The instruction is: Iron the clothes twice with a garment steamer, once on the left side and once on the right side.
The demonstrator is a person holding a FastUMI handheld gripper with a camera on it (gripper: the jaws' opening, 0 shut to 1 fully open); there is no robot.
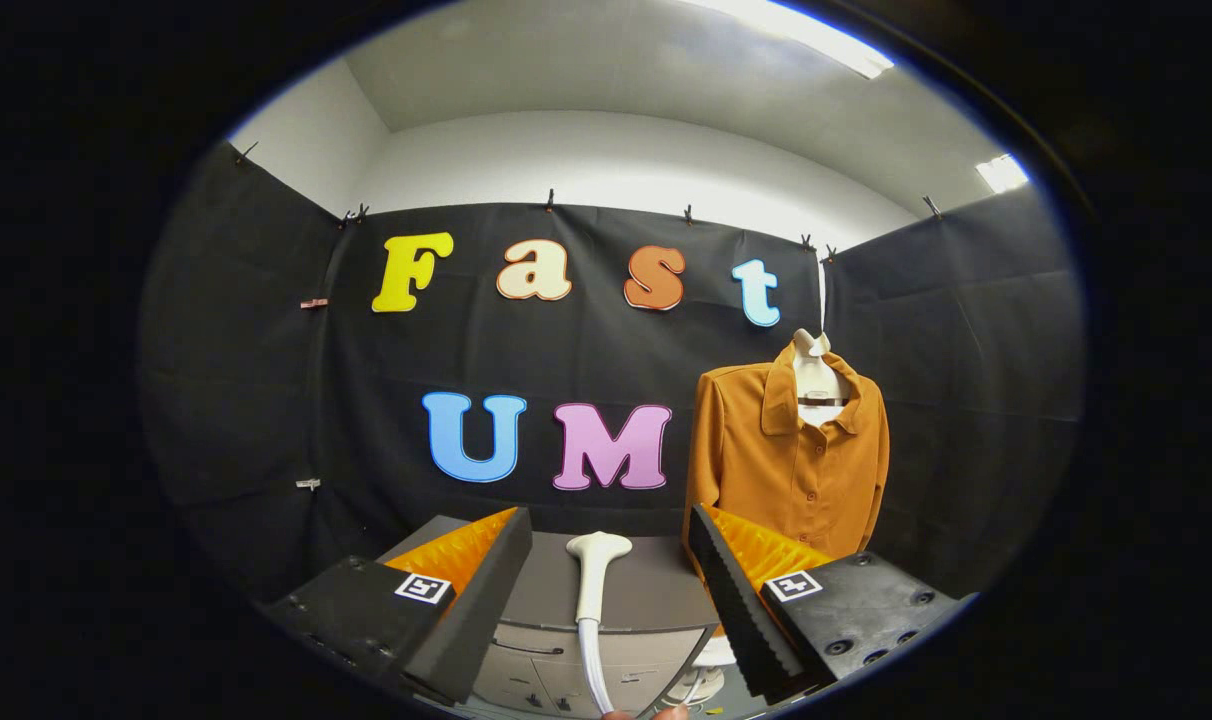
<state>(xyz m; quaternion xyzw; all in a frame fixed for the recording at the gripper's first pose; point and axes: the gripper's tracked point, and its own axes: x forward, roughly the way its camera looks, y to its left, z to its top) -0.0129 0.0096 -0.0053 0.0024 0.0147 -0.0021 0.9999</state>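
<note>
Orange shirt [788, 455] is hung on the wall beyond and right of the wide-open, empty tongs [606, 590], between which the steamer [593, 580] stands ungrasped on the surface [656, 590], so it could be knocked over by an off-centre closing.

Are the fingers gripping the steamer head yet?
Apart. In the gripper view the gripper is open, and the steamer head stands upright between the fingers with clear gaps on both sides. The shirt hangs beyond.
</note>
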